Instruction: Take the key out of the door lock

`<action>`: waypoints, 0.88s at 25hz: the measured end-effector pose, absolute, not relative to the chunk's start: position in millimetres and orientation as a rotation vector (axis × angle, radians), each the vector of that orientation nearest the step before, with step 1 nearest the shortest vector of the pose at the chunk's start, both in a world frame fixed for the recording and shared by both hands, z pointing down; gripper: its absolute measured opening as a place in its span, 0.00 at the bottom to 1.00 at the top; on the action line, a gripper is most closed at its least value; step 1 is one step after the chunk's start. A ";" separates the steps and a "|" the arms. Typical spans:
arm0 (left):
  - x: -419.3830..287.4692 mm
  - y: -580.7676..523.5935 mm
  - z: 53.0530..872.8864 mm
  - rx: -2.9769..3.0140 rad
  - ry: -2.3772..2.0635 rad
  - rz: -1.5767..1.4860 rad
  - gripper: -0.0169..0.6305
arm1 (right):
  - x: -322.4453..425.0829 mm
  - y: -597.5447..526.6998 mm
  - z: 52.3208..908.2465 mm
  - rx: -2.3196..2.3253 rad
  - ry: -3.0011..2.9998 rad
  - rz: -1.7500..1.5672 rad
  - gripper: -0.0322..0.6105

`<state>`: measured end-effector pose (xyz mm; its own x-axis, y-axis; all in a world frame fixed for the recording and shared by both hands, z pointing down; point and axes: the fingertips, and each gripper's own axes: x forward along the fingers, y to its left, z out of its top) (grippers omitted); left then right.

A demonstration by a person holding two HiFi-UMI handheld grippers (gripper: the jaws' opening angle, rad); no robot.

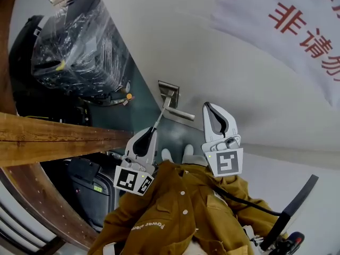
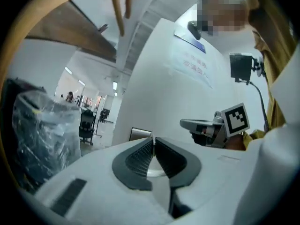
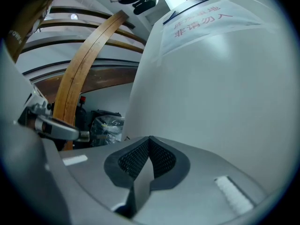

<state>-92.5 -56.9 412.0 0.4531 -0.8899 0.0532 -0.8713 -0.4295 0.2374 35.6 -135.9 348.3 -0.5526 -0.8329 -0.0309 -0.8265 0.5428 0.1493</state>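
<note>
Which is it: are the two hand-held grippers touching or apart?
Apart. The head view shows the left hand-held gripper and right hand-held gripper side by side, the door handle between them.

The silver metal door handle (image 1: 180, 113) sits by the white door's (image 1: 239, 89) left edge; the plastic-wrapped black chair (image 1: 79, 47) stands left of it.

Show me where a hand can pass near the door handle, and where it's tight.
Free: the bare white door between the lever handle and the red-lettered sign, beyond the right hand-held gripper. Crowded: left of the handle, where the left hand-held gripper, the plastic-wrapped bundle and the wooden beam close in.
</note>
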 end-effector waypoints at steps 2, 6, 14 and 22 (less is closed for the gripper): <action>-79.5 -58.5 396.8 2.544 -1.550 -0.074 0.06 | 32.8 -131.2 357.3 1.426 -2.719 -0.239 0.06; -60.5 -60.8 391.9 2.587 -1.499 -0.057 0.06 | 33.7 -126.1 373.0 1.385 -2.716 -0.197 0.06; -61.3 -67.7 388.8 2.591 -1.500 -0.065 0.06 | 32.6 -131.7 390.0 1.293 -2.635 -0.219 0.06; -62.4 -70.0 385.1 2.584 -1.522 -0.071 0.06 | 27.3 -135.8 390.7 1.237 -2.629 -0.228 0.06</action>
